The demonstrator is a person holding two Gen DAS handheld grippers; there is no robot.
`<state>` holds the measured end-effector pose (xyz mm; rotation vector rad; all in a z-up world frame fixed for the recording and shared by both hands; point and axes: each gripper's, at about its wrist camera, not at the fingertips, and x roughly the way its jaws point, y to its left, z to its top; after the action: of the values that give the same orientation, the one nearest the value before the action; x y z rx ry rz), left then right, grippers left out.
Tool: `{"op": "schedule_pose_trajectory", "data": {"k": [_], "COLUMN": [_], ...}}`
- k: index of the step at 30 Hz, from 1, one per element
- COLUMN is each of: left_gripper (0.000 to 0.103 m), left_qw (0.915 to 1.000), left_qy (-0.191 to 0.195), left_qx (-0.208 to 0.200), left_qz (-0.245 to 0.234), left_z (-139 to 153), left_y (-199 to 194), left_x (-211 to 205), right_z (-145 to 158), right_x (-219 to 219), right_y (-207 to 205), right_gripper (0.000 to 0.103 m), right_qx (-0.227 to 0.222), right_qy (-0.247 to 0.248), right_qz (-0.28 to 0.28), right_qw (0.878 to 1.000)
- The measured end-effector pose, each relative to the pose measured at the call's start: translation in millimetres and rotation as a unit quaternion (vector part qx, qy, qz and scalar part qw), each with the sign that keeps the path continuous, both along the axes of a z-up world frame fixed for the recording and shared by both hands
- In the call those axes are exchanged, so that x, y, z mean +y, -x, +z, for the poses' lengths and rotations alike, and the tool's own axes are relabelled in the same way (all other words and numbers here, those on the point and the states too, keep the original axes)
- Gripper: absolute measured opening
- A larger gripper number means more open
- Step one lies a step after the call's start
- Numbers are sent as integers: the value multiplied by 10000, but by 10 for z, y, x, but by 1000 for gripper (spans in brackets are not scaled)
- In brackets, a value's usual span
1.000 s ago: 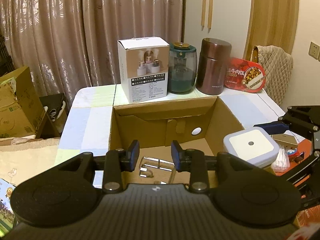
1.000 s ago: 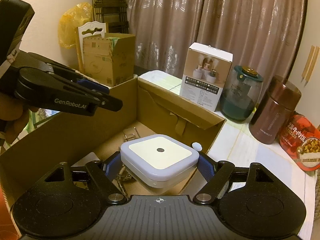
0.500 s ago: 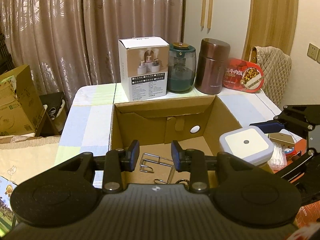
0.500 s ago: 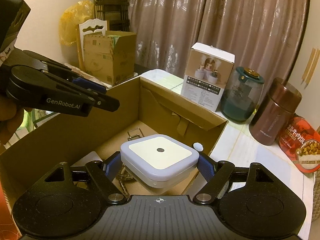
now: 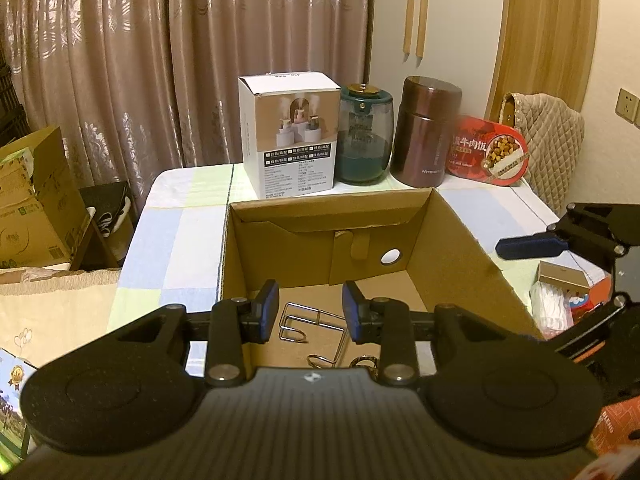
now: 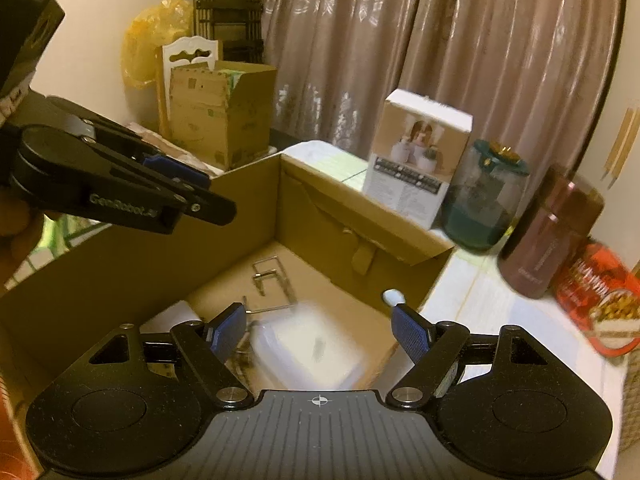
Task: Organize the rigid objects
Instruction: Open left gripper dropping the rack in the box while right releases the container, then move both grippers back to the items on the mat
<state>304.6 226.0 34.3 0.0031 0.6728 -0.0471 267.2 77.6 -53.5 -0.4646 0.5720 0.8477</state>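
Note:
An open cardboard box (image 5: 460, 236) stands on the table, with bent wire hooks (image 5: 308, 320) on its floor. My left gripper (image 5: 310, 308) hovers over the box's near edge, jaws close together with nothing between them. In the right wrist view a white square night light (image 6: 312, 356) shows blurred, low inside the box (image 6: 340, 220) and below my right gripper (image 6: 320, 330). That gripper's blue pads stand wide apart and touch nothing. The left gripper (image 6: 192, 196) reaches in from the left above the box wall. One blue finger (image 5: 528, 246) of the right gripper shows at the right edge.
Behind the box stand a white product carton (image 5: 286, 140), a green glass jar (image 5: 364, 136), a brown canister (image 5: 426, 132) and a red tin (image 5: 488, 150). Small packets (image 5: 564, 280) lie right of the box. A chair with a quilted cover (image 5: 552, 140) stands at the far right.
The white night light has left the right gripper's jaws and dropped into the box; the pads now stand apart and empty. The left gripper has stayed put.

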Motion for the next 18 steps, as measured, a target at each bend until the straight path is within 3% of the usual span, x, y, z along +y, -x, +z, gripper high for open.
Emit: {"op": "schedule_pose_trajectory", "data": {"k": [8,18], "left_gripper": [29,33], "left_qw": [9999,9981], "left_qy": [141,517], "left_qx": [-39,-324], "left_qz": [68,53], "left_z": [78,499], "left_y": [150,622], "left_x": [-39,-344], "right_z": [183,718], "right_x": [-209,-924], "right_y": [95,452], "right_gripper": [77,77], "right_qx": [-42,-63], "right_qy": [-336,-990], "right_qz": [-149,-580], "right_qw": [9993,9934]}}
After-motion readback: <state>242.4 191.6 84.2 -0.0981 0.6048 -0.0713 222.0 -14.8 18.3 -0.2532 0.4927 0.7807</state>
